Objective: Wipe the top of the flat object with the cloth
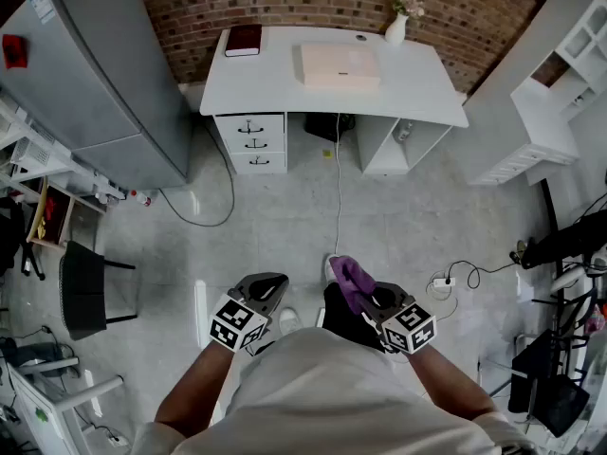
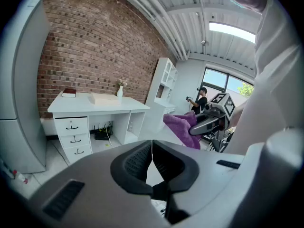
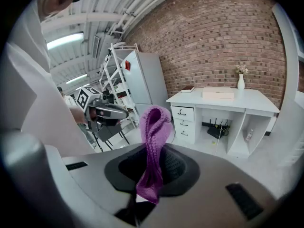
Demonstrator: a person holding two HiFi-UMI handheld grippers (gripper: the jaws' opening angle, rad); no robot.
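A purple knitted cloth [image 3: 153, 146], folded into an upright loop, is clamped between the jaws of the right gripper [image 3: 151, 172], close to the person's body. The left gripper [image 2: 152, 161] beside it has its jaws pressed together on nothing. The flat object [image 1: 340, 64], a pale beige slab, lies on a white desk [image 1: 275, 88] well apart, across bare floor. On the desk also stand a dark red book [image 1: 244, 40] and a white vase [image 1: 396, 28]. A grey fridge [image 1: 104, 74] stands at the desk's left.
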